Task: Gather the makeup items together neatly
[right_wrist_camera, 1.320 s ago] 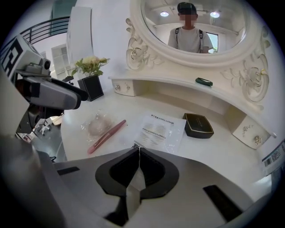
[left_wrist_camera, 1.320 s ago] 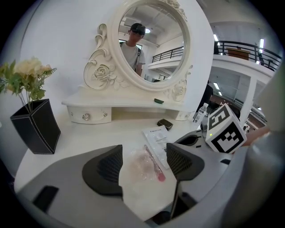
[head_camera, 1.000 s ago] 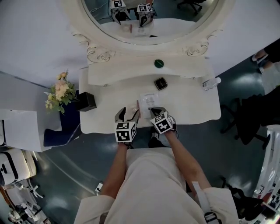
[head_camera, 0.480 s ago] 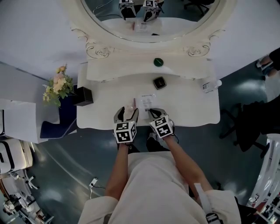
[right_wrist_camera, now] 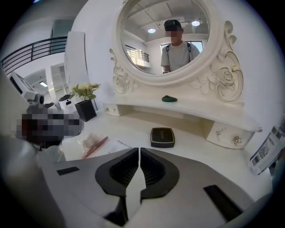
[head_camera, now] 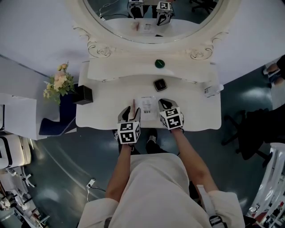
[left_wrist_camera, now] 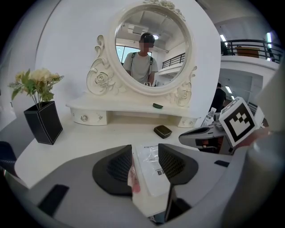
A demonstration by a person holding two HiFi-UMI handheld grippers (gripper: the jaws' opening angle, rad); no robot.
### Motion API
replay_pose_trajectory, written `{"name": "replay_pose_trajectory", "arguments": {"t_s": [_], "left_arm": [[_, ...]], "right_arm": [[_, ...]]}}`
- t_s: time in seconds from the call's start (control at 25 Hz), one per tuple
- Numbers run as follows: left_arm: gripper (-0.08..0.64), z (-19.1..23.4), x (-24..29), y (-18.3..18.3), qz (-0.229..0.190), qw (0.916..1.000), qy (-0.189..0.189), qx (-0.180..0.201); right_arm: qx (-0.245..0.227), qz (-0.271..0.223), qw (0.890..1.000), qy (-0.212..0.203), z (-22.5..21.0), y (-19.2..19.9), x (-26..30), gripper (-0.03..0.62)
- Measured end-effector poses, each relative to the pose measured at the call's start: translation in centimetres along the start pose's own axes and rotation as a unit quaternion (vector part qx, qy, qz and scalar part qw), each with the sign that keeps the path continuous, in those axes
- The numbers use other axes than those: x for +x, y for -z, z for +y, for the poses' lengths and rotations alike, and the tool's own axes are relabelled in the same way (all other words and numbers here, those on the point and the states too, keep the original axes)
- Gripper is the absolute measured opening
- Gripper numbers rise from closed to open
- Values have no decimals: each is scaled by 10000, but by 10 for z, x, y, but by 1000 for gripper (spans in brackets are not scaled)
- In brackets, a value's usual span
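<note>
Pink stick (right_wrist_camera: 95,147), pointing mirrorward, loose inside left claw (left_wrist_camera: 144,149) — just closing, right claw (right_wrist_camera: 139,151) shut

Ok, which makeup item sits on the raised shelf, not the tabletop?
The small dark green item, alone on the shelf under the mirror; the black compact and the clear packet lie on the tabletop below.

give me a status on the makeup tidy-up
Left gripper: jaws just closing around the pink stick, grip not confirmed. Right gripper shut, empty. White packet beside the stick, black compact apart behind. Nothing in the way.
</note>
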State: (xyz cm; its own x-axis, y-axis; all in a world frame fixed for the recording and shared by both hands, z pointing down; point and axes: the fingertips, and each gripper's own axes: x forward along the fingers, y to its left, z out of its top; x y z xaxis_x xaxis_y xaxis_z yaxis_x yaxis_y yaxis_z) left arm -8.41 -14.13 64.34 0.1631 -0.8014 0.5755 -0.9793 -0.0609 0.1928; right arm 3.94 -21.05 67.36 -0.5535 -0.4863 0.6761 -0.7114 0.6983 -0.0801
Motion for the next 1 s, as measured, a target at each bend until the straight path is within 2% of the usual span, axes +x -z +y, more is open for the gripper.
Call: {"name": "replay_pose_trajectory", "arguments": {"t_s": [0.28, 0.52, 0.76, 0.8, 0.84, 1.0], "left_arm": [[32, -12, 13, -13, -1, 9994, -36, 351], [15, -22, 21, -26, 111, 9982, 80, 577], [15, -29, 33, -38, 157, 9982, 115, 562], [15, -31, 34, -40, 161, 9982, 141, 557], [15, -33, 34, -42, 167, 9982, 170, 547], [15, -32, 36, -50, 146, 9985, 183, 498]], "right_arm": [[48, -43, 9999, 152, -34, -18, 13, 48], [123, -94, 9996, 239, -48, -32, 27, 49], [90, -291, 9993, 233, -55, -45, 38, 51], [92, -271, 9994, 210, -55, -45, 40, 66], [119, -237, 9995, 187, -55, -44, 43, 122], [276, -44, 9996, 58, -55, -44, 56, 232]]}}
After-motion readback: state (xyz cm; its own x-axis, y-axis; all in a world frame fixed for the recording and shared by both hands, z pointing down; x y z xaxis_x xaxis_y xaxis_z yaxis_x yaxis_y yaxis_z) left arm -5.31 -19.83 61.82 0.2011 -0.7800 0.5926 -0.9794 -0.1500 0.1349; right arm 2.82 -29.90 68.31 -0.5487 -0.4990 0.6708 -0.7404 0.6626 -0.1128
